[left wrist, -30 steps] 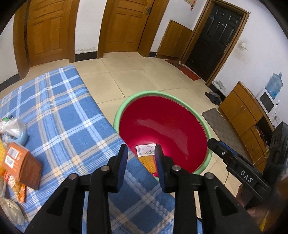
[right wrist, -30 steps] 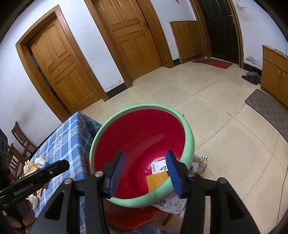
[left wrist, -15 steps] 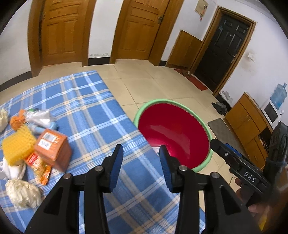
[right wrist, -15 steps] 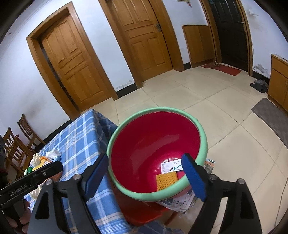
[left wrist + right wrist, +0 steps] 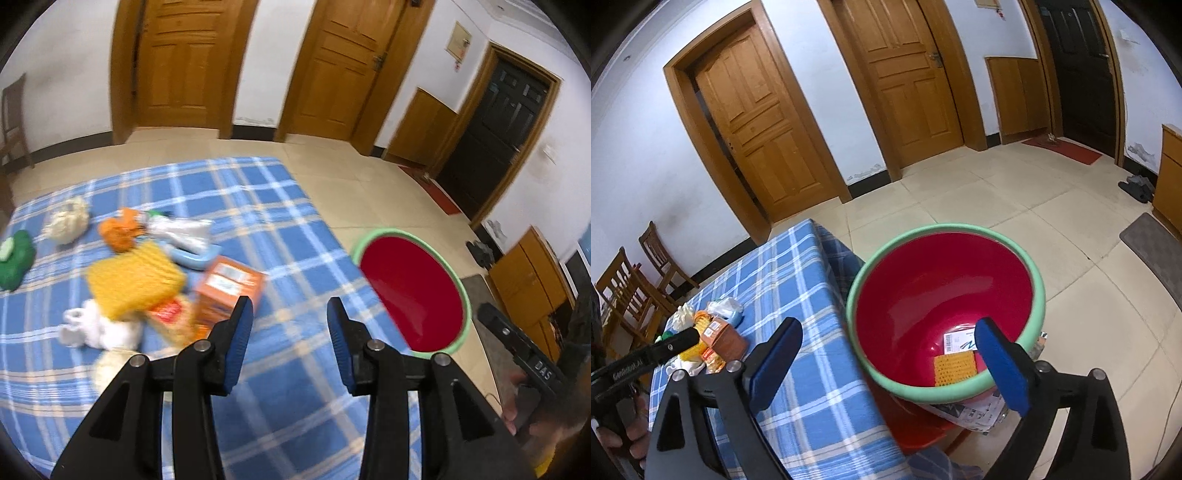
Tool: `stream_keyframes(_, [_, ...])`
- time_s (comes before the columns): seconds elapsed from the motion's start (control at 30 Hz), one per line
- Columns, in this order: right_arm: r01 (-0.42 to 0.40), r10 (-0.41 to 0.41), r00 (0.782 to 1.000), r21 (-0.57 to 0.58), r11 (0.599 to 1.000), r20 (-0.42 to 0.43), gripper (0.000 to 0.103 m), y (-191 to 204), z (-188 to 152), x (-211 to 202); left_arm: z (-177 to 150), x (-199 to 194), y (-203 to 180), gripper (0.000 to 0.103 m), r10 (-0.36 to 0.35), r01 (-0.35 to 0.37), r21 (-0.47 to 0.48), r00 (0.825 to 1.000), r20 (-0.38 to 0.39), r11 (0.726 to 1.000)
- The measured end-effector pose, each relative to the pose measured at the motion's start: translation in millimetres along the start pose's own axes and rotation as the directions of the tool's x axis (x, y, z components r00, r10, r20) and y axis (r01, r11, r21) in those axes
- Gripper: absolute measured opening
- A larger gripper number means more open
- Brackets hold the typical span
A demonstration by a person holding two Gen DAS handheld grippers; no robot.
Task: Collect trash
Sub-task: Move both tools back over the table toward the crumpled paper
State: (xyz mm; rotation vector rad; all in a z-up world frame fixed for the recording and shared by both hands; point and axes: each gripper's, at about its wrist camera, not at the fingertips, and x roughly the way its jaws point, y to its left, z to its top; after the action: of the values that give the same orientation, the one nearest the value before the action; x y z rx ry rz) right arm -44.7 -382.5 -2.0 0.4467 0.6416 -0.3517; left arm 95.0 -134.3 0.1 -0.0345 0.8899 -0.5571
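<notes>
1. Left wrist view: left tool [image 5: 290, 310], jaws parted with nothing between them, blue pads facing each other, held above the near part of the bench [image 5: 280, 221], which is covered by a blue plaid cloth.
2. Orange carton [image 5: 229, 286], on the bench just beyond the left pad, lying tilted; blurred.
3. Yellow mesh pad [image 5: 135, 278], left of the carton and touching it; an orange snack packet [image 5: 170, 317] lies just near of it.
4. White crumpled wad [image 5: 98, 330], at the near left of the pile; a second pale wad [image 5: 66, 219] lies far left.
5. Clear plastic wrapper [image 5: 183, 230] with a pale blue ring [image 5: 192, 258] beside it, at the far side of the pile; orange crumpled scrap [image 5: 120, 232] just left of them.
6. Green item [image 5: 14, 264], at the left edge of the bench; kind cannot be told.
7. Right wrist view: right tool [image 5: 886, 347], jaws spread wide and empty, held over the gap between bench edge and basin.
8. Red basin [image 5: 945, 291] with a green rim, standing just right of the bench on a red stool [image 5: 916, 424].
9. Inside the basin, near side: white labelled card [image 5: 958, 339] and a yellow mesh piece [image 5: 955, 367] touching it.
</notes>
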Motion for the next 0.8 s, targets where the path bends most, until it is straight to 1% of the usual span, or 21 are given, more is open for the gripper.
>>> stream_keyframes(0.2, [-0.029, 0.028, 0.999, -0.027, 0.999, -0.037, 0.099, 24.2, 5.5, 7.4, 11.8, -14.4, 43.2, 0.042, 0.078, -0.077, -0.041, 0.996, 0.036, 0.996])
stream_keyframes(0.43, [-0.073, 0.068, 0.995, -0.064, 0.995, -0.068, 0.099, 61.0, 11.2, 20.0, 26.1, -23.9, 99.7, 0.042, 0.171, -0.166, -0.08, 0.983, 0.061, 0.983])
stream_keyframes(0.6, [-0.09, 0.084, 0.993, -0.072, 0.993, -0.087, 0.1, 86.4, 10.6, 33.5, 38.3, -19.2, 133.4, 0.042, 0.211, -0.204, -0.108, 0.976, 0.056, 0.973])
stream_keyframes(0.73, [-0.082, 0.073, 0.992, -0.081, 0.993, -0.102, 0.1, 98.7, 9.3, 42.8, 47.6, -12.8, 158.0, 0.042, 0.251, -0.244, -0.115, 0.966, 0.055, 0.963])
stream_keyframes(0.8, [-0.075, 0.066, 0.992, -0.085, 0.994, -0.111, 0.102, 105.0, 8.4, 47.0, 52.1, -6.8, 170.7, 0.042, 0.27, -0.263, -0.114, 0.962, 0.051, 0.958])
